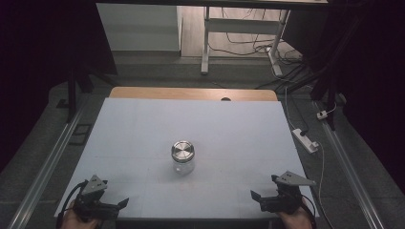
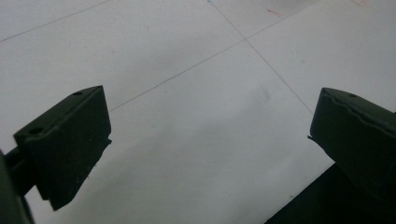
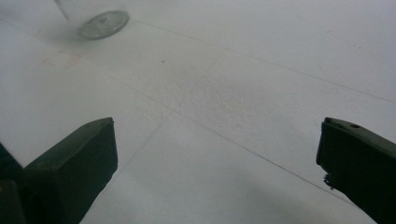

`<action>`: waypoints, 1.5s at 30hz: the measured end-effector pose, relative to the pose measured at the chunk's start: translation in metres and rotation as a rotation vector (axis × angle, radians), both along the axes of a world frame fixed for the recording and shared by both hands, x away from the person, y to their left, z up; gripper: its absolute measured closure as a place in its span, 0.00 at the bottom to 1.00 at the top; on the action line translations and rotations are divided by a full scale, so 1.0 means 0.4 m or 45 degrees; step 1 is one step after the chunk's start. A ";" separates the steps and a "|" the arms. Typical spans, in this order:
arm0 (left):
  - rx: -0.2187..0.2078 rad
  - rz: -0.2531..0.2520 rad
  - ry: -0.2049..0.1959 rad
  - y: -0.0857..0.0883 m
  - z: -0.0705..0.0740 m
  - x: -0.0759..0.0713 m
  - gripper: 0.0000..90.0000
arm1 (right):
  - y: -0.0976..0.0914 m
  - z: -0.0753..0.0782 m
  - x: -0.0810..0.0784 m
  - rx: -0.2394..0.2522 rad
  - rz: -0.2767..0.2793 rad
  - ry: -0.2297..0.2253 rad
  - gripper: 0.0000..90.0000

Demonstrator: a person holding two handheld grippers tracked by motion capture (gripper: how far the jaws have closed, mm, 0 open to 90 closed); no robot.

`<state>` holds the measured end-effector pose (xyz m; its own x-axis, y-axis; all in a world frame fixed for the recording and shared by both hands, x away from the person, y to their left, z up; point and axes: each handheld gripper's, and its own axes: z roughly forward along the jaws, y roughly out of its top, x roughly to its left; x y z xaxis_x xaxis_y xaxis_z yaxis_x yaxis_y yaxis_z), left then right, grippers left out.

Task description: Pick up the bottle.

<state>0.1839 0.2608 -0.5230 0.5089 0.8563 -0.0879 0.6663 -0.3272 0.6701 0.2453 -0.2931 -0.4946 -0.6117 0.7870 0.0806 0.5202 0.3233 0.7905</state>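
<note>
A small clear glass jar [image 1: 183, 157] with a silver metal lid stands upright near the middle of the white table [image 1: 143, 124]. Its base [image 3: 97, 17] shows at the top left of the right gripper view. My left gripper [image 1: 117, 206] rests at the front left corner of the table, held by a hand. It is open, its black jaws wide apart over bare white surface [image 2: 210, 121]. My right gripper [image 1: 260, 198] sits at the front right corner, also open with nothing between its jaws [image 3: 215, 154]. Both are well short of the jar.
A wooden strip [image 1: 191, 93] runs along the table's far edge. Metal rails [image 1: 47, 162] flank the table on both sides. A white power strip [image 1: 305, 140] and cables lie on the floor at the right. Desk legs [image 1: 206, 43] stand beyond the table.
</note>
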 end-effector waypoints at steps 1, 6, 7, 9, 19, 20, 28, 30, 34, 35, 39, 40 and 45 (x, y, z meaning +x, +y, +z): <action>0.000 0.000 0.000 0.000 0.000 0.000 0.00 | 0.000 0.000 0.000 0.011 0.005 0.005 0.00; -0.005 0.002 0.001 0.002 0.000 0.000 0.00 | 0.000 0.000 0.000 0.025 0.028 0.015 0.00; -0.005 0.002 0.003 0.002 0.000 0.001 0.00 | -0.001 0.000 0.000 0.027 0.032 0.017 0.00; -0.002 0.000 0.009 0.001 -0.001 0.002 0.00 | -0.001 0.000 0.001 0.029 0.041 0.021 0.00; 0.015 -0.009 0.022 -0.003 -0.001 0.004 0.00 | -0.003 -0.001 0.004 0.046 0.061 0.041 0.00; 0.015 -0.009 0.022 -0.003 -0.001 0.004 0.00 | -0.002 -0.001 0.004 0.044 0.064 0.042 0.00; 0.042 -0.006 0.029 -0.010 -0.002 0.007 0.00 | 0.001 -0.002 0.005 0.034 0.071 0.048 0.00; 0.044 -0.005 0.020 -0.011 -0.001 0.007 0.00 | 0.001 -0.002 0.005 0.031 0.072 0.048 0.00; 0.014 -0.015 -0.007 -0.016 0.006 0.010 0.00 | 0.003 -0.003 0.005 0.022 0.080 0.050 0.00; -0.003 -0.029 -0.013 -0.018 0.009 0.012 0.00 | 0.004 -0.003 0.005 0.019 0.081 0.050 0.00; -0.041 -0.052 -0.030 -0.020 0.016 0.019 0.00 | 0.005 -0.003 0.005 0.013 0.084 0.050 0.00; -0.041 -0.052 -0.030 -0.020 0.016 0.019 0.00 | 0.005 -0.003 0.005 0.013 0.085 0.051 0.00; -0.084 -0.081 -0.055 -0.031 0.027 0.038 0.00 | 0.007 -0.003 0.005 0.006 0.094 0.049 0.00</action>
<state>0.1993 0.2485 -0.5121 0.5670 0.8150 -0.1198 0.6152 -0.3222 0.7195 0.2475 -0.2905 -0.4959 -0.6641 0.7396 0.1088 0.5253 0.3581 0.7719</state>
